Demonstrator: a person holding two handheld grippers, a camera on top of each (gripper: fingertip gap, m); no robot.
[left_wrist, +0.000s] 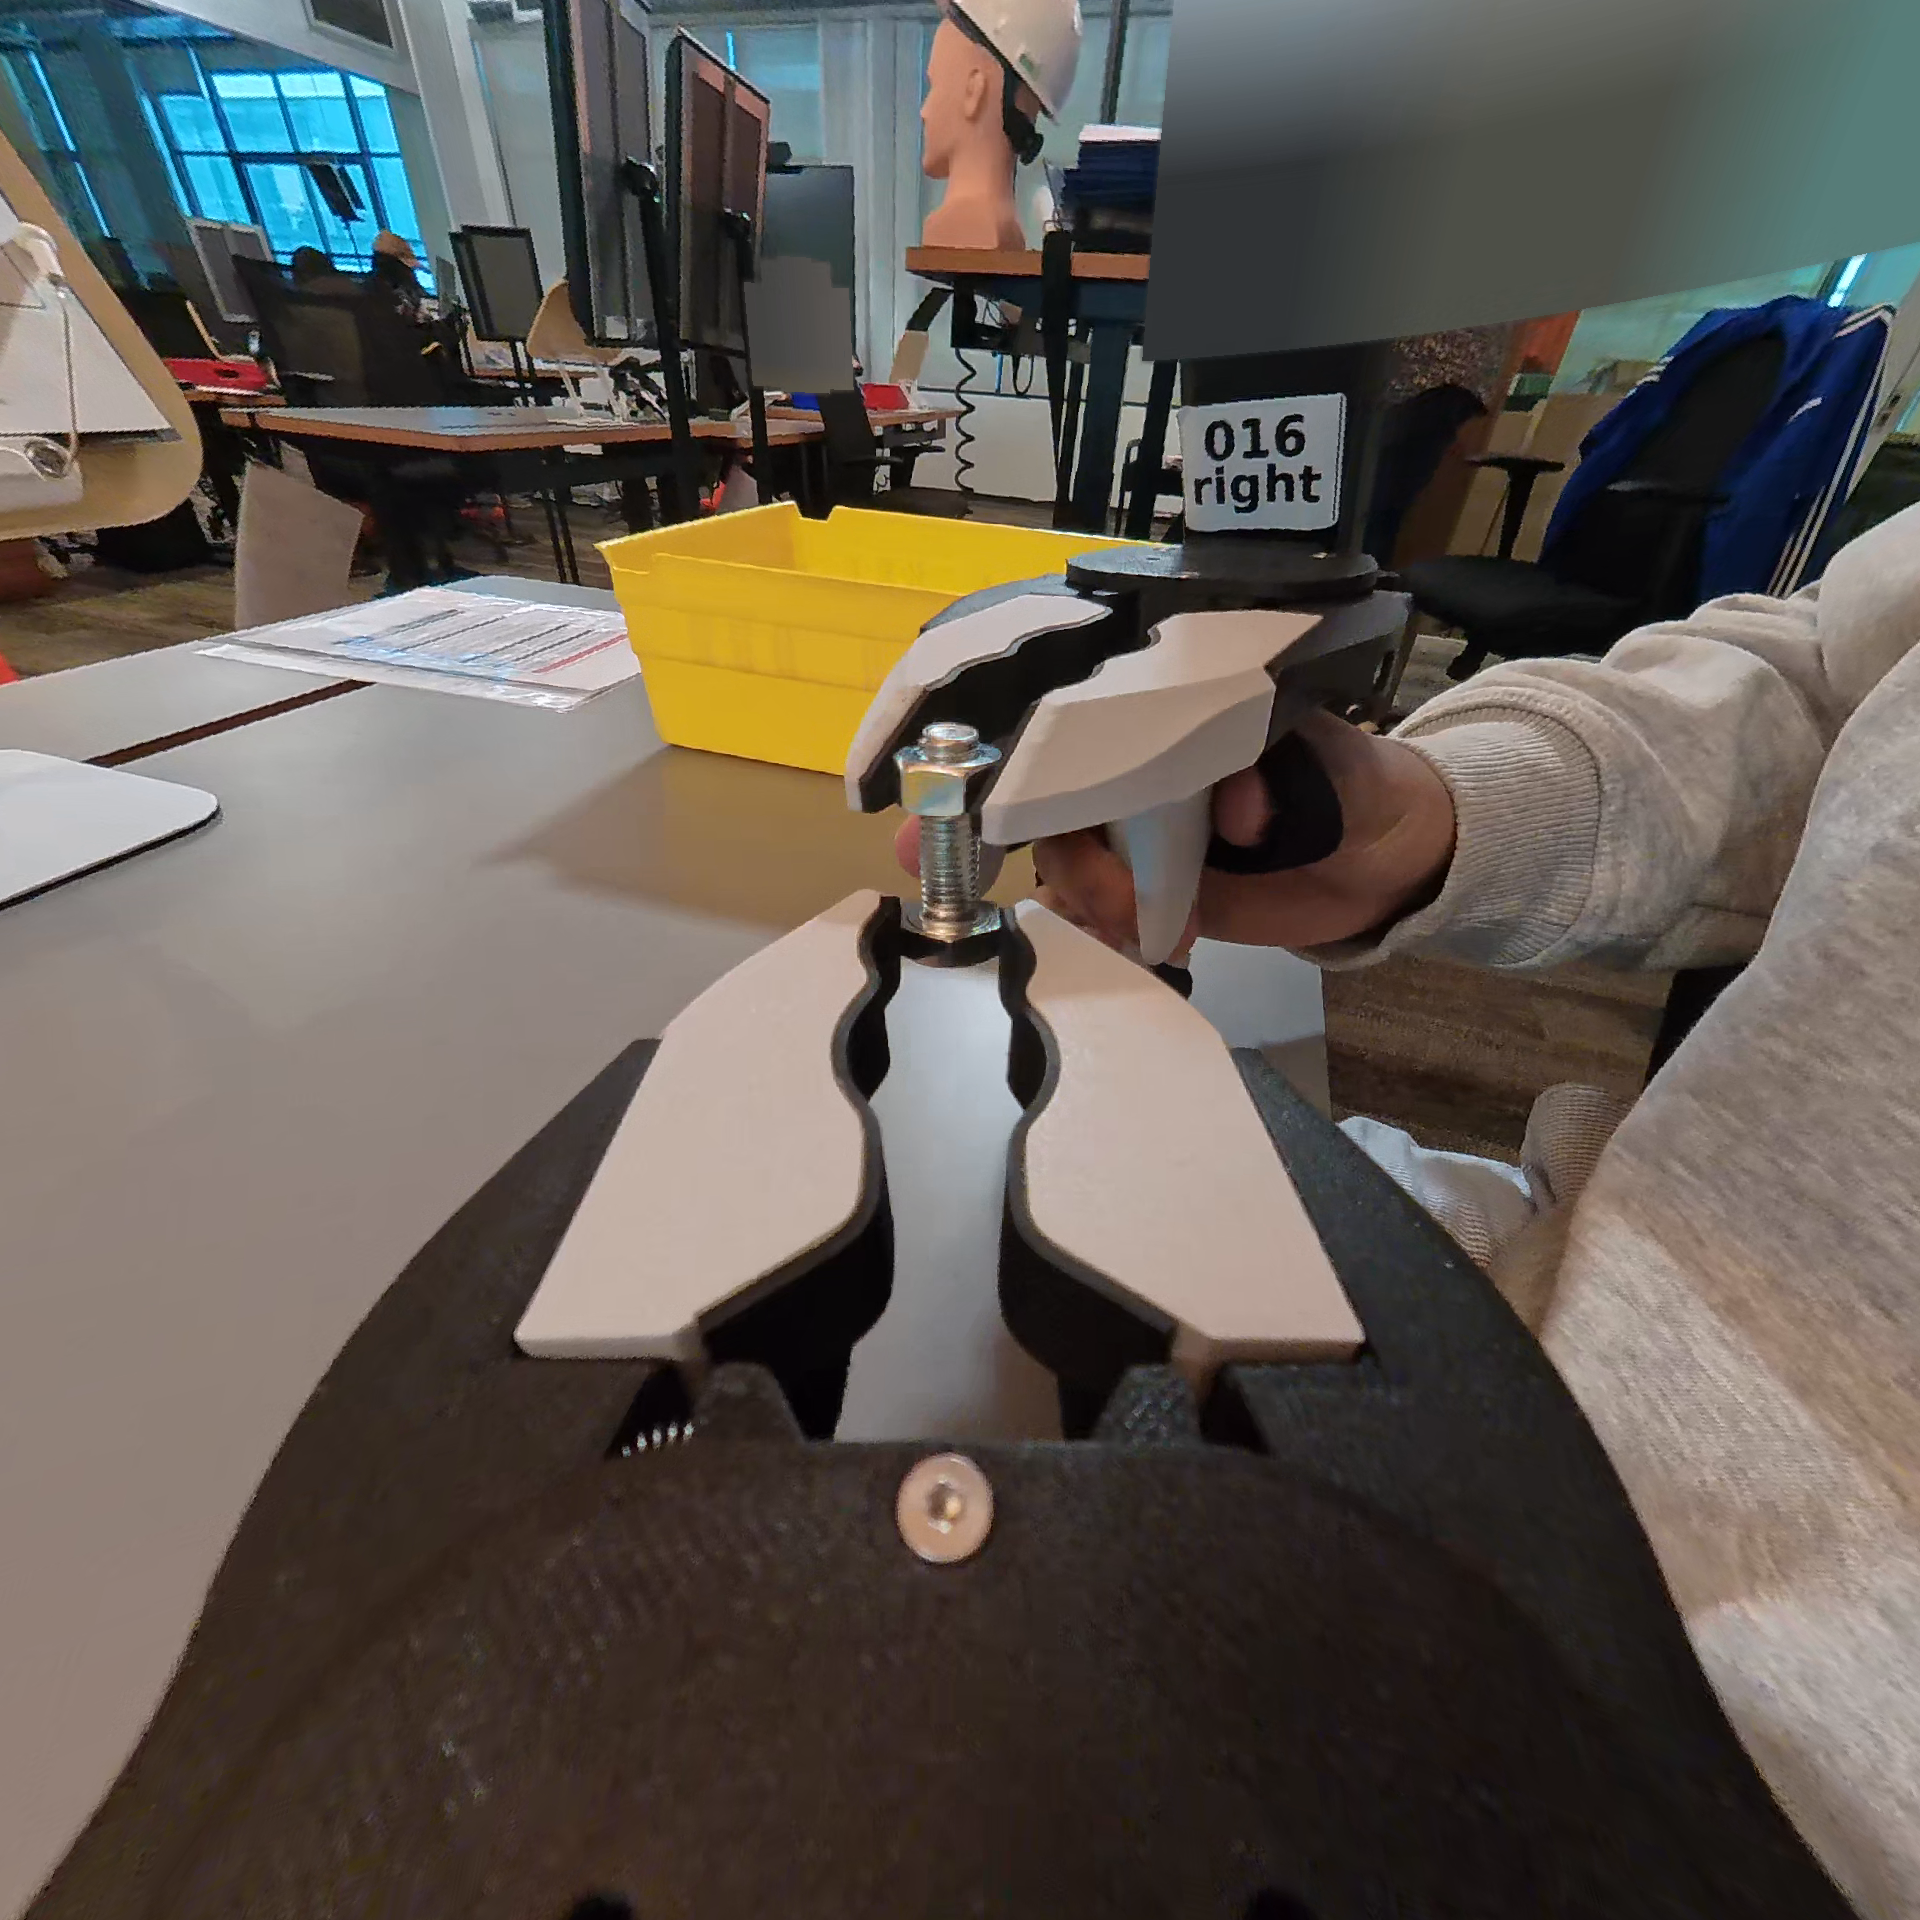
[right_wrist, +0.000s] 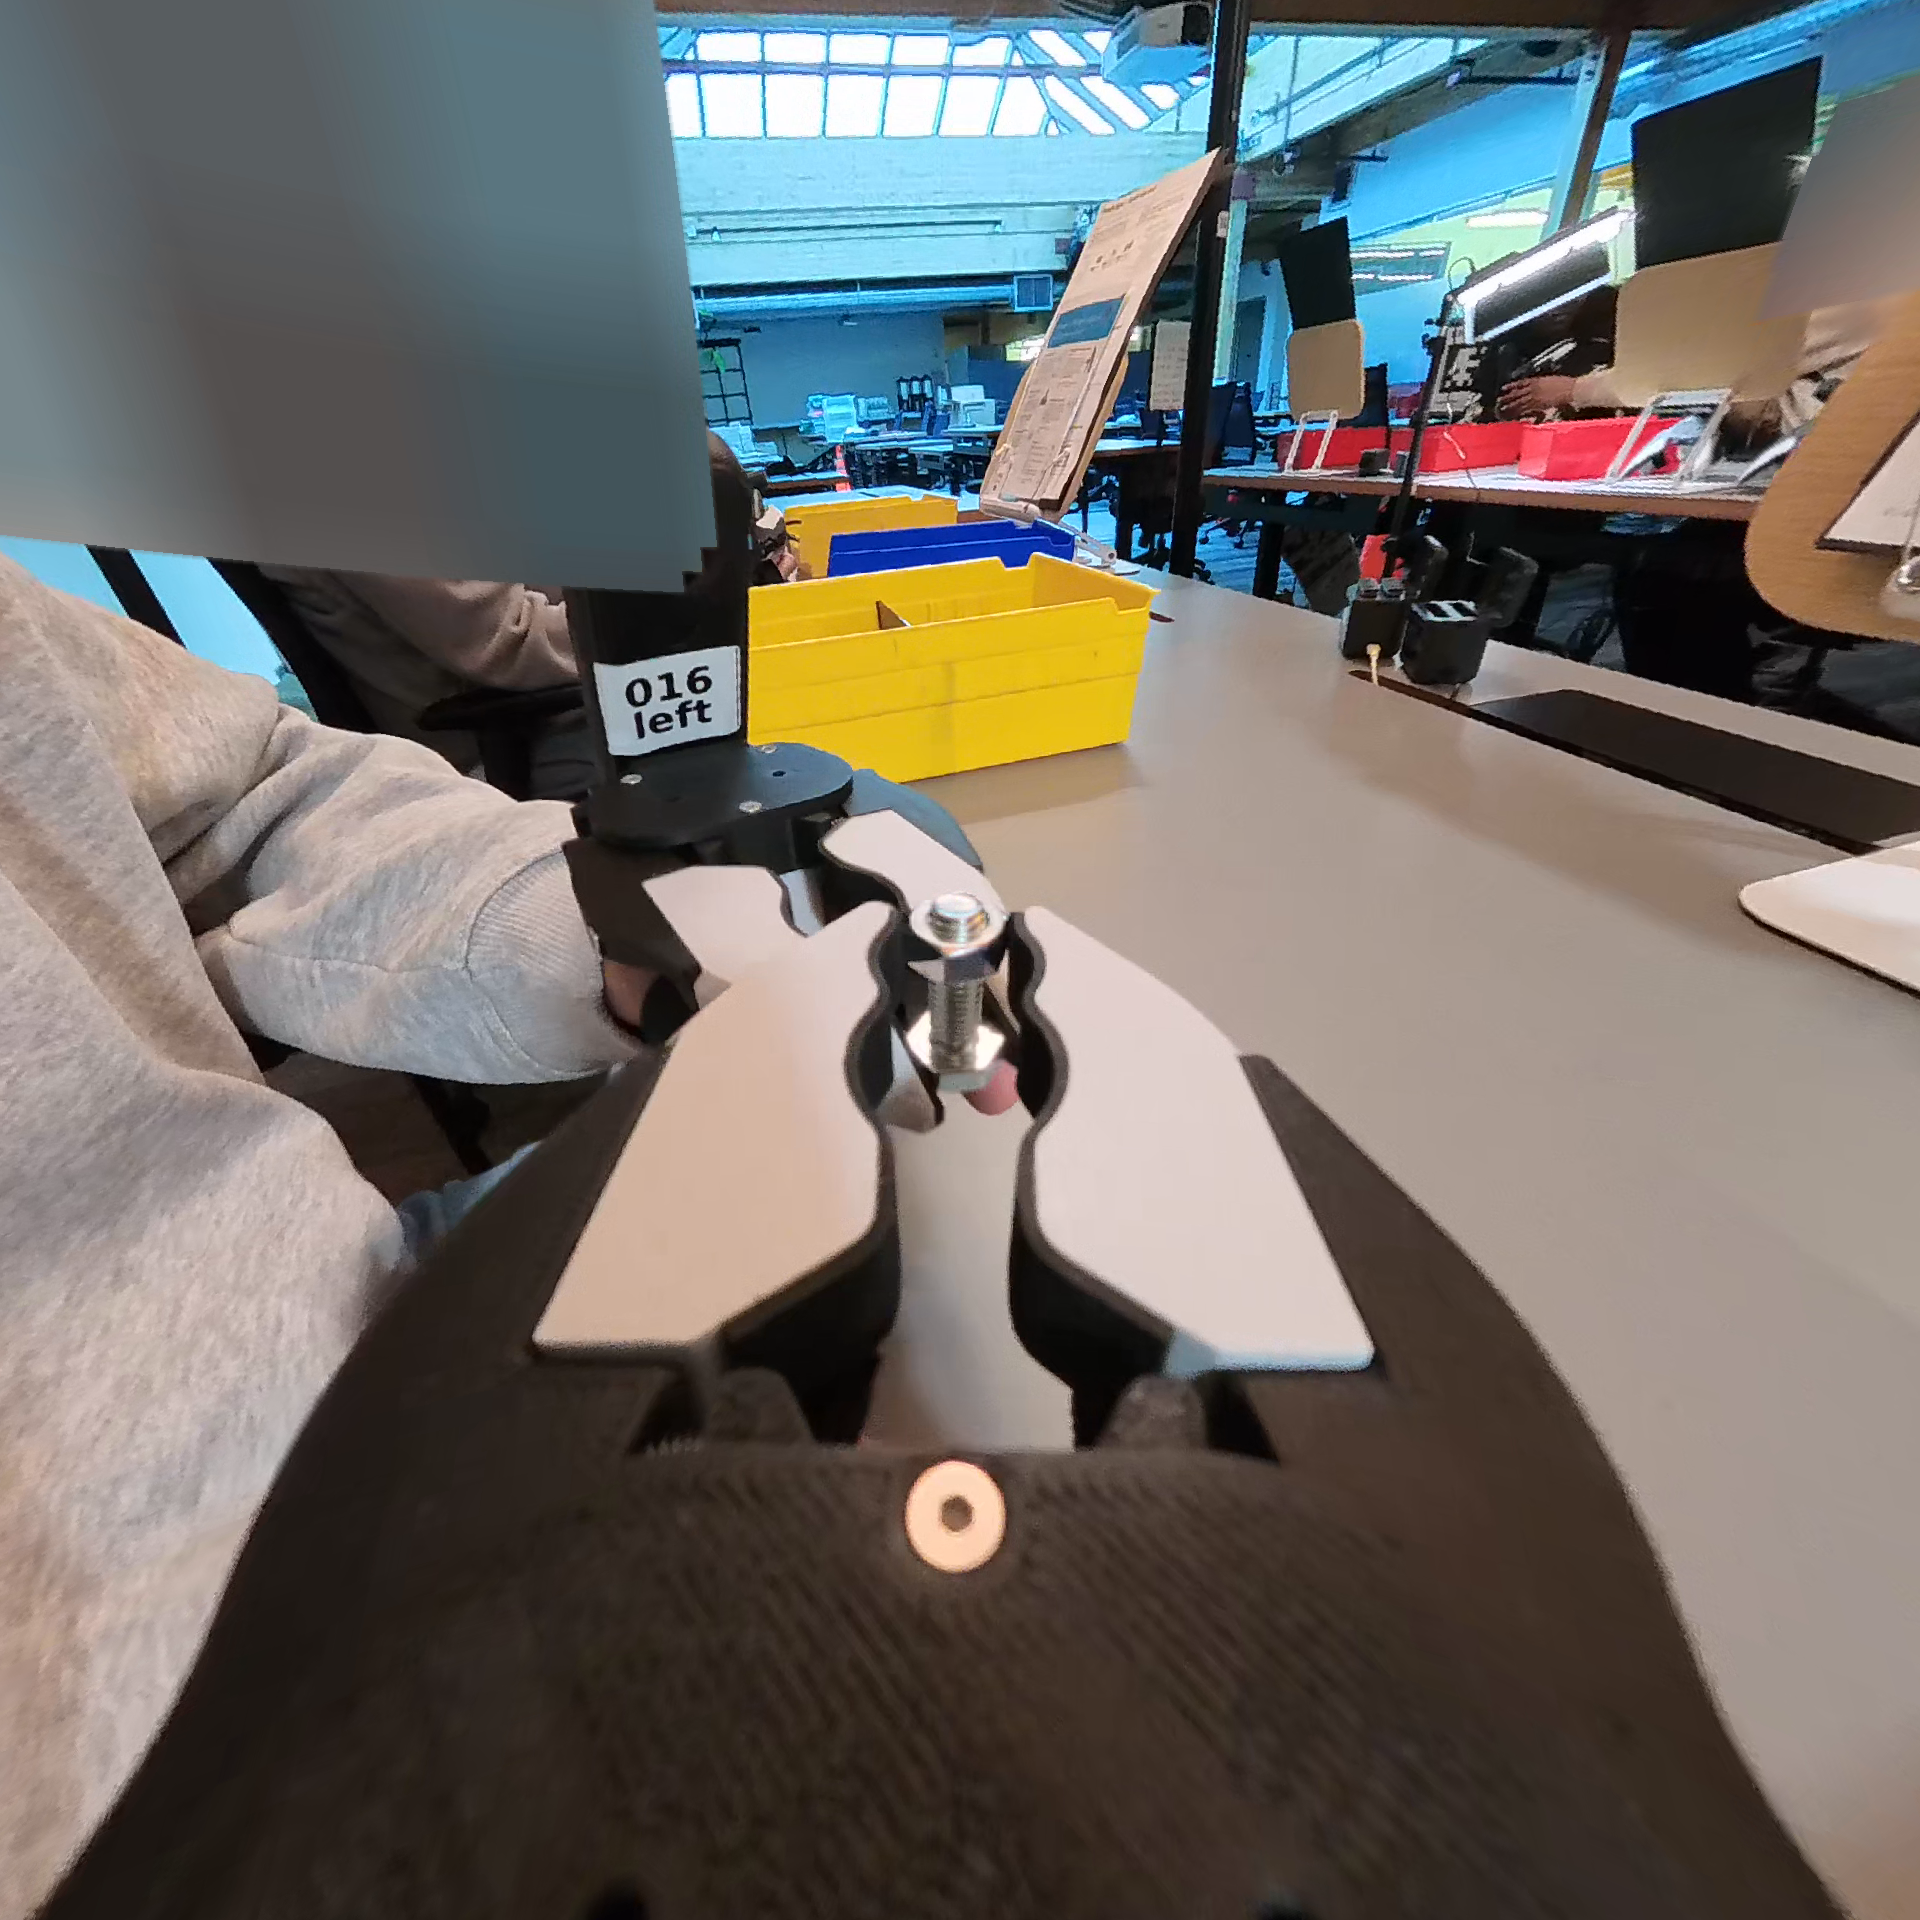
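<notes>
Your left gripper (left_wrist: 945, 925) has its white fingers (left_wrist: 769, 1122) pinched on the head end of a silver threaded steel bolt (left_wrist: 943, 868), which stands upright in the air above the grey tabletop (left_wrist: 364, 935), near its edge on your side. Your right gripper (right_wrist: 956, 971) comes in from the opposite side and its white fingers (right_wrist: 1132, 1122) are pressed on the silver hexagonal nut (left_wrist: 940, 781) threaded near the top of that bolt (a short stretch of bare thread shows between the nut and the head). A fingertip of yours (right_wrist: 992, 1091) shows just below the bolt's head. Your grey sweatshirt sleeves (left_wrist: 1662, 748) run along the near edge of the tabletop. Farther in on the tabletop sits a yellow plastic bin (right_wrist: 935, 665) with a divider inside, well apart from both grippers, and a laminated sheet of paper (left_wrist: 447, 639) lies flat near it.
</notes>
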